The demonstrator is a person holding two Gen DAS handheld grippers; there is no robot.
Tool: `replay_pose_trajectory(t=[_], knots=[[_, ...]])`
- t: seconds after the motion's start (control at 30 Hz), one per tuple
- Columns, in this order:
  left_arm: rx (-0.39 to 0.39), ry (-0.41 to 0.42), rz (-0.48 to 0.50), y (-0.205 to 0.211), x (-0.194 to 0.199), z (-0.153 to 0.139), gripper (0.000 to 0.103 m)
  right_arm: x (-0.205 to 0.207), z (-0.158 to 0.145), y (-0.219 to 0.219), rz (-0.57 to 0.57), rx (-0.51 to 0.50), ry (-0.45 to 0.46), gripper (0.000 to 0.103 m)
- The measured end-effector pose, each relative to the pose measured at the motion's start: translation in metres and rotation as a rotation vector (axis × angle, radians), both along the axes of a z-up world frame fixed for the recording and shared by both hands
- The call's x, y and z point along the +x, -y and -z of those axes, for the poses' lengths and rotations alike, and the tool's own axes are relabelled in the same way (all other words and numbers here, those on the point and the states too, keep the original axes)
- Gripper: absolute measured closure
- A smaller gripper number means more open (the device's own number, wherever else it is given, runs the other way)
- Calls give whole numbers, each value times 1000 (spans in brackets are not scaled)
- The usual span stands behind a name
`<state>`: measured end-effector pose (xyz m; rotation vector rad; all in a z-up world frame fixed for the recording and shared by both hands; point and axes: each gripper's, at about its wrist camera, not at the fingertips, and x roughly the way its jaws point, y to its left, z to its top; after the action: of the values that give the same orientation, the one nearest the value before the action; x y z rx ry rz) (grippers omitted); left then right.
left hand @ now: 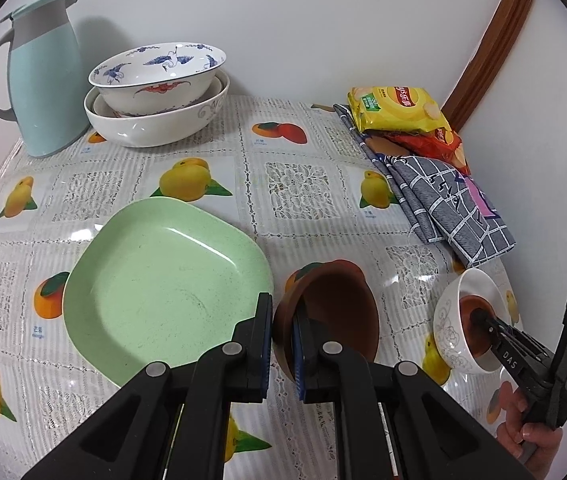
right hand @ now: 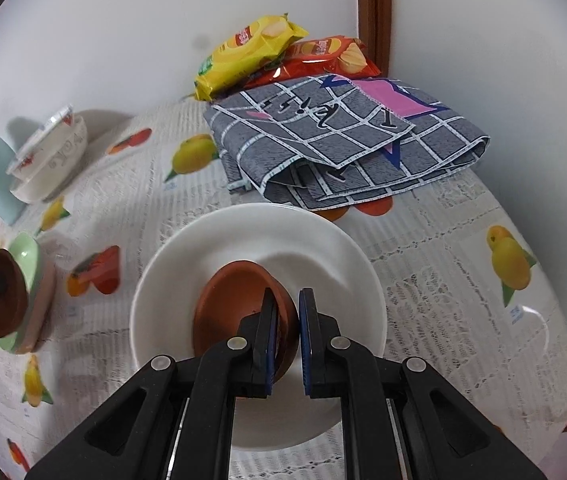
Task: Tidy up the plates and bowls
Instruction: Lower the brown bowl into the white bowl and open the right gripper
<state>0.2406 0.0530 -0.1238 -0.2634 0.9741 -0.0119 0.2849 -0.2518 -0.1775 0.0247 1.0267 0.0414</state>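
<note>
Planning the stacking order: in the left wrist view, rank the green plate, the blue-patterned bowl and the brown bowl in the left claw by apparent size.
1. green plate
2. blue-patterned bowl, farther off, so truly bigger than it looks
3. brown bowl, nearest yet smallest

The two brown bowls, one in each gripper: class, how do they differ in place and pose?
The left gripper's brown bowl hangs tilted beside the green plate; the right gripper's brown bowl sits inside a white bowl. The left one looks larger, possibly from camera nearness. Both are brown, pinched by the rim.
</note>
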Motion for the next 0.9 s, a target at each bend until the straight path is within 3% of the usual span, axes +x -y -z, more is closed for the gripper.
replay_pose_trajectory(t=[0.57, 0.9], knots=[[-42, -28, 28, -4, 10, 12, 94, 11, 9, -10, -9, -112, -54, 87], [-54, -32, 26, -9, 7, 9, 94, 8, 9, -19, -41, -135, -42, 68]])
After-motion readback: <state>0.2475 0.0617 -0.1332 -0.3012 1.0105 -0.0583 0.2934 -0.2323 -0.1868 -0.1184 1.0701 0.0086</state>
